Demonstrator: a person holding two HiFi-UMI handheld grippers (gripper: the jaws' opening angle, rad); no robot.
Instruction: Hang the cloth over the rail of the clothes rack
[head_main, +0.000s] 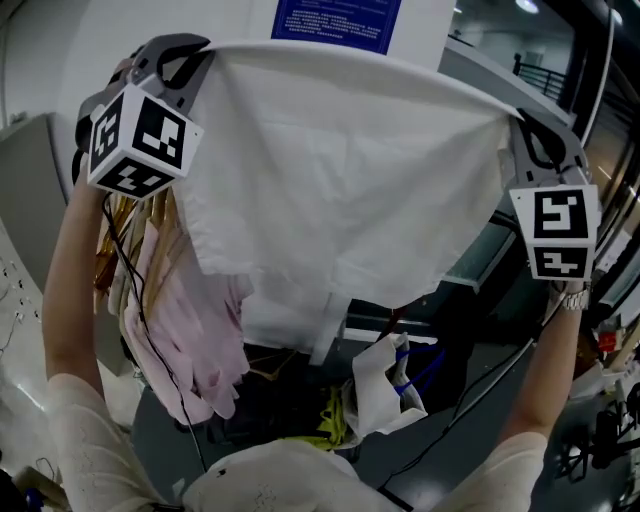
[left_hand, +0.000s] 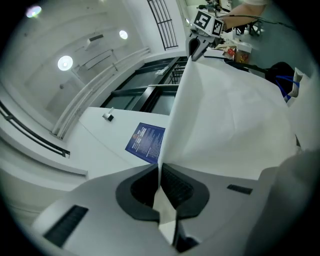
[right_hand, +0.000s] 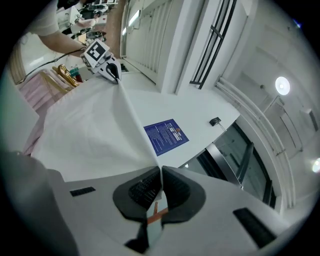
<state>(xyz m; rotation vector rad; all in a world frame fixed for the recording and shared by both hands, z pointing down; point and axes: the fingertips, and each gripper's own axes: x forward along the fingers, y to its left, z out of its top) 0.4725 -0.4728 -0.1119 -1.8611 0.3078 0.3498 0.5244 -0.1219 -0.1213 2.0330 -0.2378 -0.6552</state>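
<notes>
A white cloth (head_main: 340, 170) is stretched wide and held high between my two grippers, its lower edge hanging loose. My left gripper (head_main: 185, 62) is shut on the cloth's upper left corner, and my right gripper (head_main: 522, 125) is shut on the upper right corner. In the left gripper view the cloth (left_hand: 230, 120) runs taut from the shut left gripper (left_hand: 160, 175) to the far right gripper (left_hand: 196, 46). In the right gripper view the cloth (right_hand: 95, 135) leads from the shut right gripper (right_hand: 160, 172) to the left gripper (right_hand: 113, 73). The rack's rail is hidden behind the cloth.
Pink and pale garments (head_main: 195, 330) hang below left on wooden hangers (head_main: 125, 225). A blue notice (head_main: 338, 22) is fixed on the white wall behind. A white bag with blue handles (head_main: 392, 385) and cables lie on the dark floor below.
</notes>
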